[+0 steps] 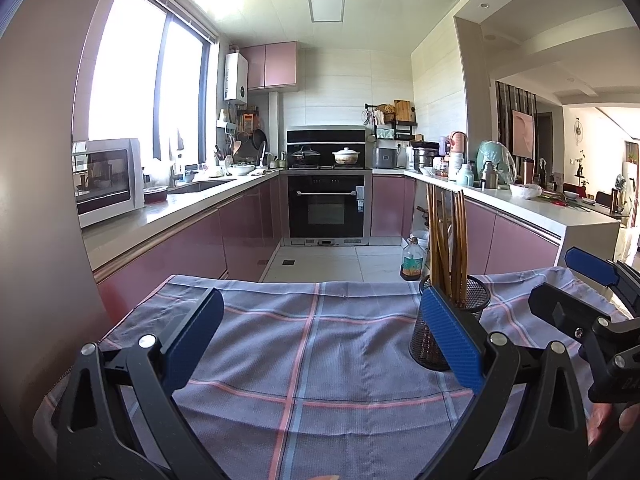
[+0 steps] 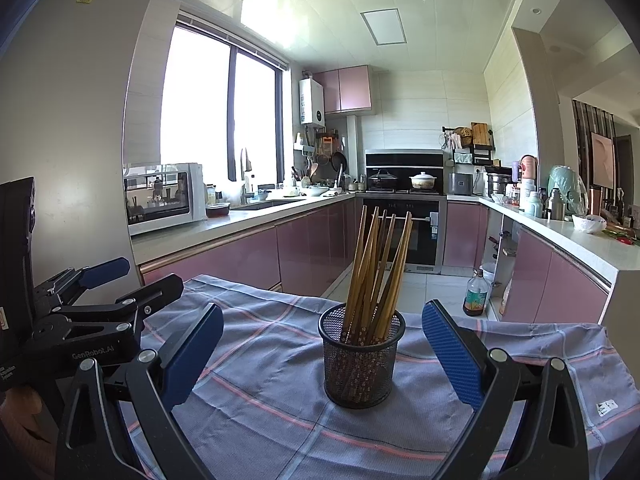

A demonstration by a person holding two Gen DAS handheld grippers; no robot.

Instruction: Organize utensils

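The left tongs (image 1: 320, 340) stand wide apart over a checked cloth (image 1: 304, 344) spread on the bench, with nothing between the blue pads (image 1: 450, 340). Behind the right pad stands a black mesh holder (image 1: 472, 300), upright on the cloth, with brown chopsticks (image 1: 448, 240) leaning in it. At the right edge the right tongs (image 1: 568, 280) reach in near the holder; they look parted, though the edge distortion makes that hard to judge.

Strong daylight pours through the window (image 1: 148, 92), blown out to white, with glare on the glossy ceiling (image 2: 272, 12). Fisheye bending curves walls; corners go black.
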